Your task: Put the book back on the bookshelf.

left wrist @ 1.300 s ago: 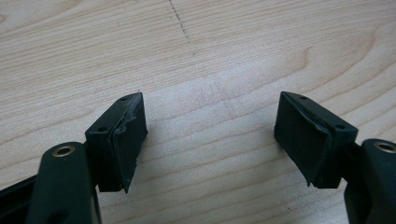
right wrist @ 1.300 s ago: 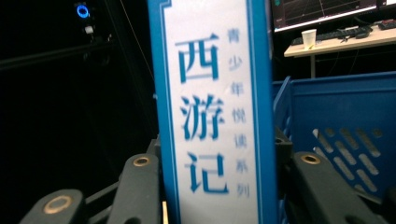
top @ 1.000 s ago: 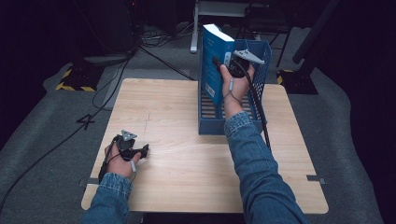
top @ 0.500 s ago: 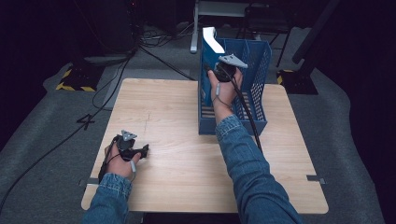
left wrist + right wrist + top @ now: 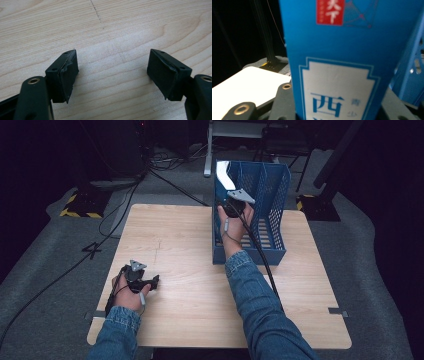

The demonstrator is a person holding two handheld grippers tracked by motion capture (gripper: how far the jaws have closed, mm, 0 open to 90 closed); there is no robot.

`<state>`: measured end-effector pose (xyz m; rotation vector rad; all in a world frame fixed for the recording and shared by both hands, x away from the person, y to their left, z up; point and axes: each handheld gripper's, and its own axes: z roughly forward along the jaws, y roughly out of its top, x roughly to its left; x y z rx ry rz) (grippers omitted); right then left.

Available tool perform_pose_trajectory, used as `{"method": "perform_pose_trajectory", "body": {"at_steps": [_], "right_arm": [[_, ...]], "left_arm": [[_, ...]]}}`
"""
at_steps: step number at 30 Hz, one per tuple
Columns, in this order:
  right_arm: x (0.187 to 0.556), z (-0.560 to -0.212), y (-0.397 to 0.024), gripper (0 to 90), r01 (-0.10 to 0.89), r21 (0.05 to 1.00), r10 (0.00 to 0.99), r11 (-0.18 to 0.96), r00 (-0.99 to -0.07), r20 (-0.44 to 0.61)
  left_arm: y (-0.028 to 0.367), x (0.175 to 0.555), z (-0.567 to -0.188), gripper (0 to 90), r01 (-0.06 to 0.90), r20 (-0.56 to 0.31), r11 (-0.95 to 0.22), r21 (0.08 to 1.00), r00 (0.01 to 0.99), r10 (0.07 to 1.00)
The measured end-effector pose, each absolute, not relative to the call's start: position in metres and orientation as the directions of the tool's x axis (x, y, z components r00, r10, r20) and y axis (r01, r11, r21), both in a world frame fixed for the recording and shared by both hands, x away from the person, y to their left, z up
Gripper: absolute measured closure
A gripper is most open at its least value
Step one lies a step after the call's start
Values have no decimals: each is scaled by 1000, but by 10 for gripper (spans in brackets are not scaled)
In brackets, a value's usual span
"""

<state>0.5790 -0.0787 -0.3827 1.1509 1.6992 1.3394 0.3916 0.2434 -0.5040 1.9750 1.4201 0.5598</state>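
Observation:
A blue book point(image 5: 224, 176) with a white page edge stands tilted in the left slot of a blue slotted file rack point(image 5: 274, 190) at the table's far right. My right gripper point(image 5: 230, 200) is shut on the book, with the hand reaching over the rack's left wall. In the right gripper view the book's cover point(image 5: 342, 50), with a red label and a white title panel, sits between the jaws of my right gripper point(image 5: 337, 110). My left gripper point(image 5: 153, 282) rests on the wooden table point(image 5: 190, 270) at the near left. It is open point(image 5: 115, 72) with bare wood between its pads point(image 5: 65, 73).
Black cables point(image 5: 165, 180) run over the grey floor beyond the table. A yellow-and-black striped block point(image 5: 76, 205) lies at the far left and a metal stand point(image 5: 220, 140) is behind the rack. A tape mark point(image 5: 337, 311) sits at the table's right edge.
The right hand has carried the book leftward and slightly down, from above the rack's middle to its left slot. The left gripper has stayed put.

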Motion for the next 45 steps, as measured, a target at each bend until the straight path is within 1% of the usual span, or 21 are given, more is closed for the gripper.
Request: {"method": "perform_pose_trajectory", "body": {"at_steps": [1, 4, 6, 10, 18, 24, 30, 35, 39, 45], "right_arm": [[578, -391, -78, 595, 227, 971, 926, 72, -376, 19], [578, -398, -77, 593, 223, 973, 929, 64, -369, 23], [578, -398, -75, 590, 221, 971, 932, 85, -363, 1], [577, -402, -74, 582, 214, 974, 937, 70, -350, 10], [571, -406, -73, 583, 202, 976, 942, 76, -335, -4], [569, -406, -74, 530, 201, 975, 943, 90, -331, -19], [561, -392, -82, 428, 214, 975, 934, 51, -357, 30], [538, -376, -94, 394, 177, 982, 927, 65, -374, 5], [517, -362, -109, 381, 162, 984, 913, 79, -407, -7], [484, -345, -145, 378, 178, 983, 883, 54, -468, 36]], "left_arm": [[243, 391, -504, 253, 675, -23, -216, 706, 327, 945], [243, 392, -504, 252, 675, -24, -216, 705, 327, 945], [243, 392, -504, 252, 675, -23, -217, 705, 328, 944], [243, 392, -504, 252, 676, -24, -214, 705, 325, 945], [243, 392, -504, 253, 675, -22, -217, 705, 327, 945], [243, 392, -504, 252, 675, -23, -216, 705, 327, 945], [243, 392, -504, 251, 675, -23, -216, 706, 327, 945], [243, 392, -504, 250, 675, -27, -211, 707, 324, 946], [243, 391, -504, 250, 675, -25, -215, 706, 327, 945], [244, 391, -504, 250, 675, -25, -214, 706, 326, 945]]}}
